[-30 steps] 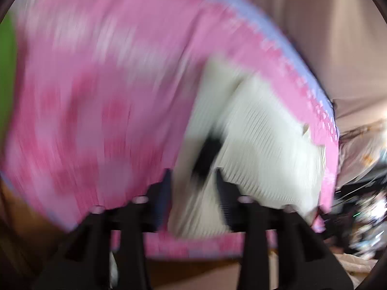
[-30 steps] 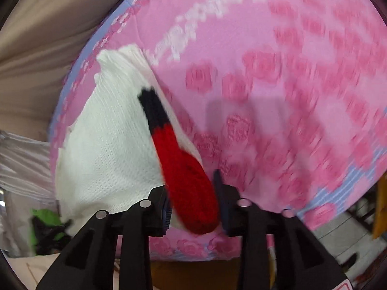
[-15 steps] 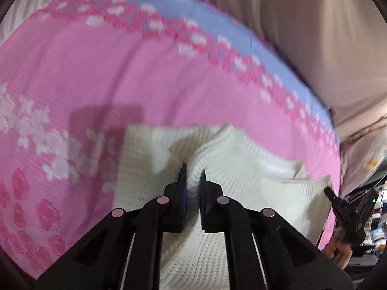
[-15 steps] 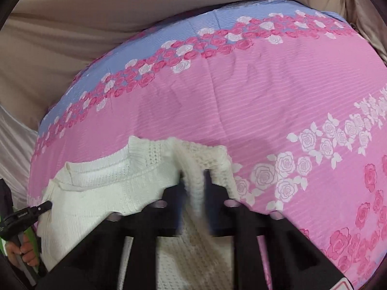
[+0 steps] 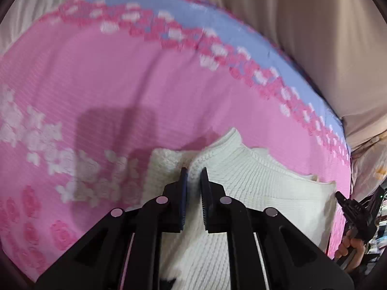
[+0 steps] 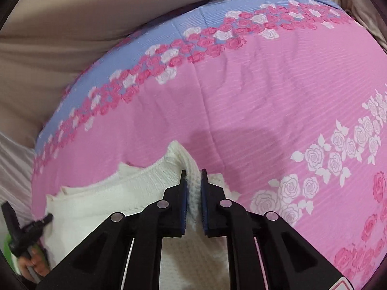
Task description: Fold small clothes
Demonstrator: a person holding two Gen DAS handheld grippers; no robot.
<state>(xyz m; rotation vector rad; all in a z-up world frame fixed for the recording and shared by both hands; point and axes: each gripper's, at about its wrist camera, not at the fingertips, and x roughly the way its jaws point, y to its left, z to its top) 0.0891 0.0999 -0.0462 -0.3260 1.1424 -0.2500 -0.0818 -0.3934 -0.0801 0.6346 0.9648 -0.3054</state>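
Note:
A small white knit sweater (image 5: 261, 188) lies on a pink rose-print bed cover (image 5: 96, 84). My left gripper (image 5: 193, 171) is shut on a raised fold of the sweater near its top edge. In the right wrist view the same sweater (image 6: 101, 207) shows, and my right gripper (image 6: 192, 172) is shut on another pinched fold of its top edge. Each gripper holds one top corner. The other gripper shows at each view's edge, the right gripper in the left wrist view (image 5: 355, 212) and the left gripper in the right wrist view (image 6: 21, 232). A black patch (image 5: 167, 284) shows at the sweater's lower end.
The bed cover (image 6: 266, 101) has a blue band with roses (image 6: 193, 36) along its far edge. Beige fabric (image 6: 72, 24) lies beyond it. Clutter (image 5: 377, 217) stands off the right side of the bed in the left wrist view.
A second ago both grippers held the sweater with a red and black sleeve in blur. Now both pinch the white sweater's top edge, close to the bed cover, nearly still.

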